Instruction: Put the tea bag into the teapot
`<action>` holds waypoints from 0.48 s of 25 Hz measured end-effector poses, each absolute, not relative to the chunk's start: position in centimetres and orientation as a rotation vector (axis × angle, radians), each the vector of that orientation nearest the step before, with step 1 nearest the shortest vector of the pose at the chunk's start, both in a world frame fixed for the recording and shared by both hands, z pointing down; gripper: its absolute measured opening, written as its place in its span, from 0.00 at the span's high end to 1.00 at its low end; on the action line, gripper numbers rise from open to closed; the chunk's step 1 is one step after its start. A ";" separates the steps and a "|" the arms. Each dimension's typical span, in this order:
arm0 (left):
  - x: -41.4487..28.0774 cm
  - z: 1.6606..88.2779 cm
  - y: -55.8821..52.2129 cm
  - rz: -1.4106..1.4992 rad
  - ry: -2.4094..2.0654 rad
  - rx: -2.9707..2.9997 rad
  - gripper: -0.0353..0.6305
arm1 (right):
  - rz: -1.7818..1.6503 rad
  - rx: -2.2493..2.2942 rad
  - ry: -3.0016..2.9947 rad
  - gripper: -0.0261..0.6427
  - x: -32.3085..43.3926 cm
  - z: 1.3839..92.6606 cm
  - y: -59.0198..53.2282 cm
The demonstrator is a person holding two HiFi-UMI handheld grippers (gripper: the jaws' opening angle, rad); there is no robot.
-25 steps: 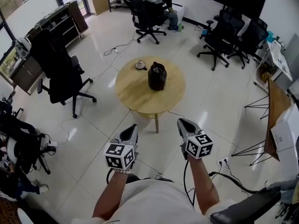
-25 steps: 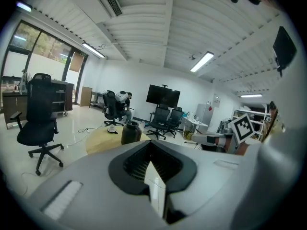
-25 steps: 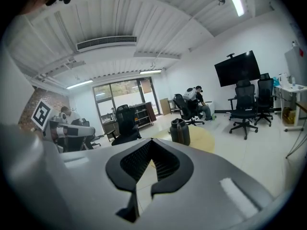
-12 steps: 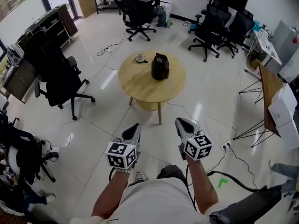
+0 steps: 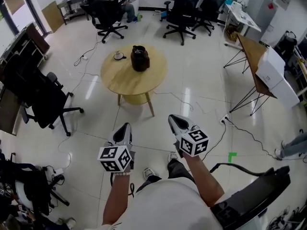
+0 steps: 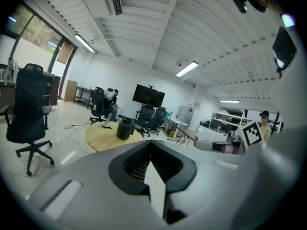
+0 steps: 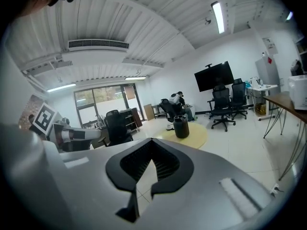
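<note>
A dark teapot (image 5: 140, 58) stands on a round wooden table (image 5: 129, 80) far ahead in the head view. Beside it is a small white saucer (image 5: 118, 56) with something on it, too small to tell. No tea bag can be made out. My left gripper (image 5: 125, 127) and right gripper (image 5: 172, 118) are held side by side over the floor, well short of the table, both shut and empty. The left gripper view has the teapot (image 6: 124, 129) beyond the shut left gripper (image 6: 151, 143). In the right gripper view the teapot (image 7: 181, 127) lies past the right gripper (image 7: 152, 140).
Black office chairs stand left of the table (image 5: 43, 99) and behind it (image 5: 184, 11). A person sits at the far back (image 5: 125, 1). A wooden desk (image 5: 252, 51) with white boxes (image 5: 273, 75) is at the right. Cables (image 5: 235, 128) trail over the glossy floor.
The view has swung right, so the table and teapot now sit further left and higher in the head view. Both grippers stay shut and level in front of me.
</note>
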State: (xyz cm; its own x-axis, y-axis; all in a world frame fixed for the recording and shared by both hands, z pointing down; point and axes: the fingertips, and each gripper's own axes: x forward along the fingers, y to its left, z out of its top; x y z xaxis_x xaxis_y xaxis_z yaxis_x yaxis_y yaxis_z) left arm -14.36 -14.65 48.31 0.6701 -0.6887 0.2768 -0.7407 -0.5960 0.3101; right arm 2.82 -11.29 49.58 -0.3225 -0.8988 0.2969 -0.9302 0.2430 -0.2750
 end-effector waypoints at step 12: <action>-12.3 48.3 -13.1 0.188 -1.094 2.503 0.93 | 0.591 1.795 -2.423 0.96 4.8 48.8 -9.2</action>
